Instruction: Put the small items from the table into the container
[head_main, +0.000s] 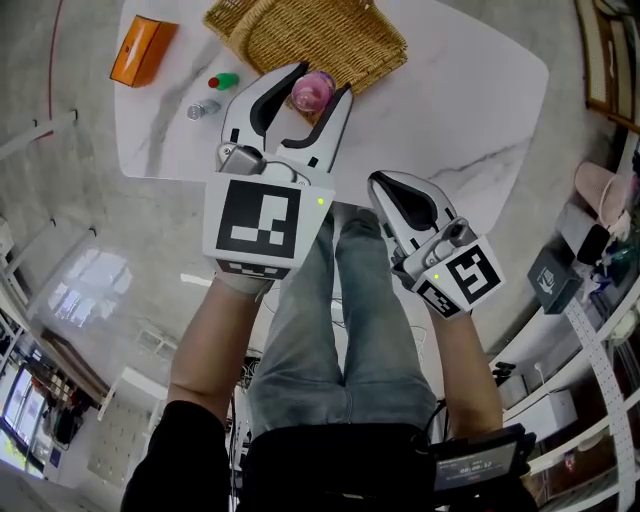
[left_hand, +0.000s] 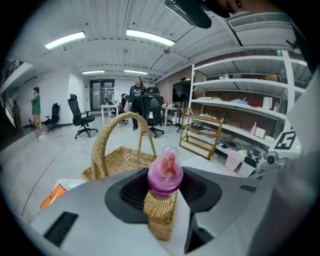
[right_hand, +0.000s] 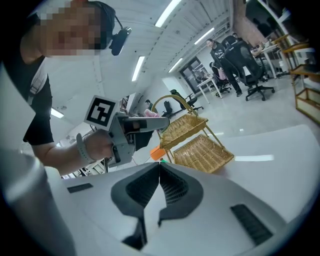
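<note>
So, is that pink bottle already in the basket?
No, the pink bottle is clamped between the jaws of the left gripper, not resting in the basket.

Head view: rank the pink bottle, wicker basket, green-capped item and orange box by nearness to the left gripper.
1. pink bottle, between the jaws of the left gripper.
2. wicker basket, just beyond the jaw tips.
3. green-capped item, off to the left.
4. orange box, far left corner.

Room on the right
Handle (left_hand: 122, 116) arched over the basket (head_main: 310, 35) mouth; table (head_main: 470, 110) lay bare rightward, box (head_main: 143, 50) and green bottle (head_main: 223, 81) sat left.
</note>
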